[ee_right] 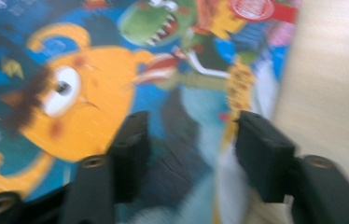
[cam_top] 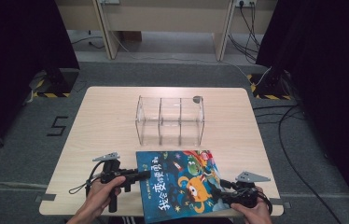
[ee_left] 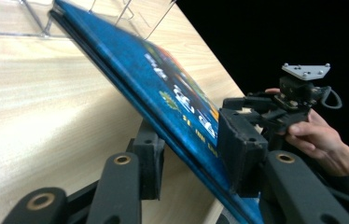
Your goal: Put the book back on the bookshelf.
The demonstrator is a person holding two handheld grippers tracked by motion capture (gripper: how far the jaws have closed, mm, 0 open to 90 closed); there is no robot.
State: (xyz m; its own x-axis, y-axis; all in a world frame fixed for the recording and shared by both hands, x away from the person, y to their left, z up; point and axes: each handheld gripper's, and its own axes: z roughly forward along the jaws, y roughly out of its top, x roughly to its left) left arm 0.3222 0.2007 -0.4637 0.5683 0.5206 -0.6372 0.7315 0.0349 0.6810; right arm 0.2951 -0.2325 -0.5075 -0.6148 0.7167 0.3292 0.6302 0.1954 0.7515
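A colourful children's book with a blue cover lies at the table's near edge, its left side lifted off the wood. My left gripper is shut on that left edge. In the left gripper view one pad sits under the book and the other on its cover, with the left gripper clamping it at a tilt. My right gripper is at the book's near right part. In the right gripper view the right gripper stands open over the orange cartoon figure on the cover, gripping nothing.
A clear plastic organiser with three compartments stands mid-table beyond the book. The light wooden table is bare to the left and right of it. A person's hand holds the right gripper. Dark curtains flank the table.
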